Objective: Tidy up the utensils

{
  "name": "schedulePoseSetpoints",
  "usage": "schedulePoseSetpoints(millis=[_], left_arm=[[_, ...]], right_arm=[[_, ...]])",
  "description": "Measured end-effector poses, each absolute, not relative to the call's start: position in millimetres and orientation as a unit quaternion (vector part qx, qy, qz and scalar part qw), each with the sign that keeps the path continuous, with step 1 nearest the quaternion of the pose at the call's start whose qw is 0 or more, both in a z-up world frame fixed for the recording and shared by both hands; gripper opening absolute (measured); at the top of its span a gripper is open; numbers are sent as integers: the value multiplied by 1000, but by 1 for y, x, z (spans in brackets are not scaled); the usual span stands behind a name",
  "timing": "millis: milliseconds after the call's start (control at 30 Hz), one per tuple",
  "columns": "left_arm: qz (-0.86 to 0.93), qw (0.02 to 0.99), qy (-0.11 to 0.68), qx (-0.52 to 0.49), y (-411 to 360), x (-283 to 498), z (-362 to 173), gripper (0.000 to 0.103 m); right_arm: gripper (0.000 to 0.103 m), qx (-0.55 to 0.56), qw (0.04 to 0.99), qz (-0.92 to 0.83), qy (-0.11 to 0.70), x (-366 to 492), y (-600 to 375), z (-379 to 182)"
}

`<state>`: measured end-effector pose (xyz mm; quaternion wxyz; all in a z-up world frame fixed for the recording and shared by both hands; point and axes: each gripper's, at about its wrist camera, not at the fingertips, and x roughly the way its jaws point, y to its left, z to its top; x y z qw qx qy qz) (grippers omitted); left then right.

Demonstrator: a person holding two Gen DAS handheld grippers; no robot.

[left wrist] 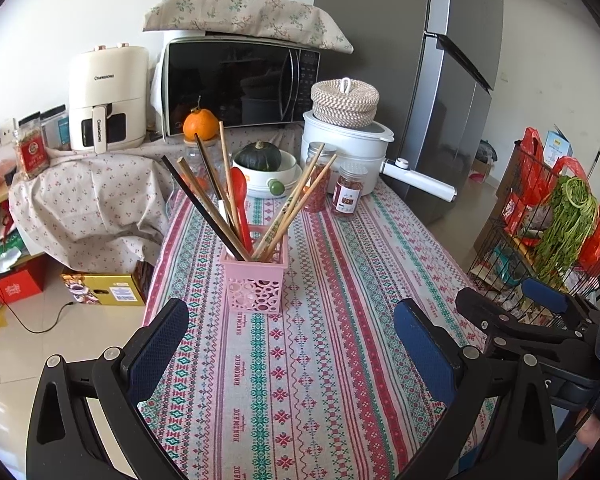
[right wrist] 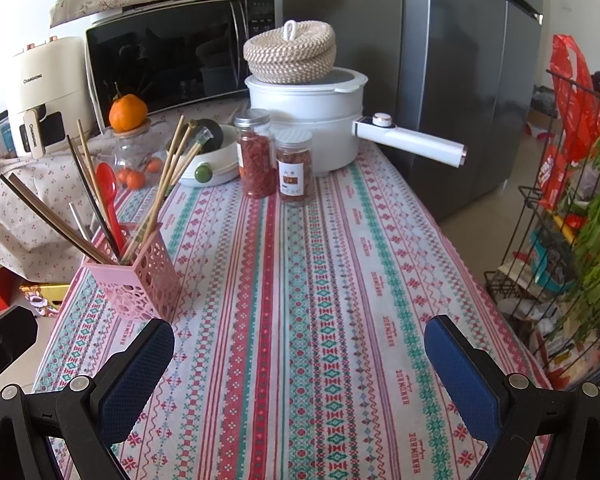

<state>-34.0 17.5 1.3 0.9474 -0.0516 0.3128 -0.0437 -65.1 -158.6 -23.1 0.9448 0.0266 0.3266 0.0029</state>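
Patterned tabletop [left wrist: 340,320], pink utensil holder [left wrist: 256,280] standing left of middle, chopsticks [left wrist: 208,208] and red spoon [left wrist: 240,200] upright inside. Left claw [left wrist: 292,344] wide, empty; right claw [right wrist: 300,364] wide, empty.

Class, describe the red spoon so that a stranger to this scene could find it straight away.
Start at the patterned tablecloth and find the pink perforated holder standing on it. Among the sticks rising from it, the red spoon stands bowl up: the only red plastic piece, while its neighbours are thin wooden or dark chopsticks.
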Motion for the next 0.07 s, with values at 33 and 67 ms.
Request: schedulePoseSetpoints(millis=[33,67], left_arm=[[-45,948,312,-51,17,-34,1,103],[-47,948,312,-49,17,-34,1,103]], right_arm=[[103,27,944,4,328,-65,-158,-24],[103,27,944,5,329,-65,-158,-24]])
